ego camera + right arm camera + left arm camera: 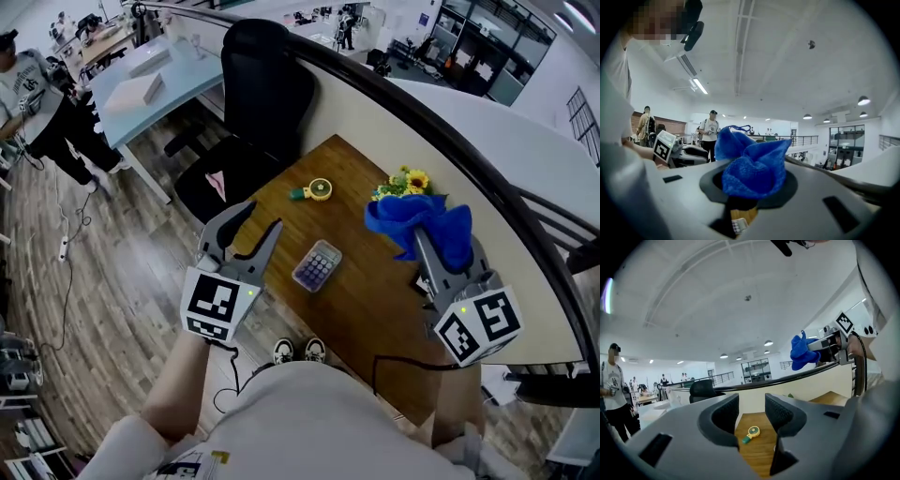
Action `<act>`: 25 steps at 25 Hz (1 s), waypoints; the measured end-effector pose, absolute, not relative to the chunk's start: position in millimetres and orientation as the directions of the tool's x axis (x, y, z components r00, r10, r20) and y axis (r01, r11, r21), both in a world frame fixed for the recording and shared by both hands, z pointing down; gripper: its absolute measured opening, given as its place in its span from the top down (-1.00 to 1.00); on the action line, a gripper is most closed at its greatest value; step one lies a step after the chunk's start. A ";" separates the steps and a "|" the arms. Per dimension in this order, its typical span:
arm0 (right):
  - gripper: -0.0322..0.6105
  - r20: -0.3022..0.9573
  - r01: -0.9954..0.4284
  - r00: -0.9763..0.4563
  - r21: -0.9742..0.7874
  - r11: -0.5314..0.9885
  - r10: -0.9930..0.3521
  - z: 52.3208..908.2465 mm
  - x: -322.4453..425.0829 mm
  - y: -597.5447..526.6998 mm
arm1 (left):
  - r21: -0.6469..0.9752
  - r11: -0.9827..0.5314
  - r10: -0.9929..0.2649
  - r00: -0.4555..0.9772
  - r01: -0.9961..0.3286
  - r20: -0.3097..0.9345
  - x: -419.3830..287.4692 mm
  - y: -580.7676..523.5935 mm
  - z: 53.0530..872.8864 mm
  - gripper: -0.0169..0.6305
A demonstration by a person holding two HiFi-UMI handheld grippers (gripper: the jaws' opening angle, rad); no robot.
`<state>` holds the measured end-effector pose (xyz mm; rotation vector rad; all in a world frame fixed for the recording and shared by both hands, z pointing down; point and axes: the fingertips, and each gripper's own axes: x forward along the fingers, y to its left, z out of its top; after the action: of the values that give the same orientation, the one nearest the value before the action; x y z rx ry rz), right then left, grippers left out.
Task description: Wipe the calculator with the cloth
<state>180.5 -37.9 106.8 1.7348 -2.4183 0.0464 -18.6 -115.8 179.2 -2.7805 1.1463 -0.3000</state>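
Note:
The calculator [317,265], grey with pale keys, lies flat on the wooden table [366,309] between my two grippers, and a corner of it [737,226] shows under the right jaws. My right gripper [427,246] is raised above the table's right side and is shut on a bunched blue cloth [422,220], which fills the space between its jaws [752,166]. My left gripper [253,225] is held up over the table's left edge. Its jaws stand partly apart with nothing between them [752,413]. Neither gripper touches the calculator.
A small yellow and green hand fan [316,190] lies at the far end of the table, and yellow flowers [410,181] stand at the far right. A black office chair [253,103] stands behind the table. A curved railing runs along the right. A person [37,103] stands far left.

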 end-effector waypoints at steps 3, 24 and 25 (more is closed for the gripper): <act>0.60 0.117 -0.946 -0.300 0.090 0.311 -0.947 88.9 179.1 -23.9 | -0.176 -0.709 -0.704 0.702 -0.683 0.110 -23.8 -103.4 160.2 0.46; 0.60 0.266 -0.947 -0.290 0.055 0.315 -0.919 158.2 161.7 27.5 | -0.131 -0.725 -0.688 0.707 -0.676 0.165 -34.4 -62.5 190.3 0.83; 0.60 0.274 -0.947 -0.292 0.051 0.317 -0.916 162.5 160.6 28.9 | -0.136 -0.727 -0.687 0.707 -0.673 0.172 -33.4 -61.0 193.7 0.84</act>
<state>160.6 28.9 162.5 1.6920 -2.3324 0.1753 -33.4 -61.0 193.7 -2.8434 1.1341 -0.3249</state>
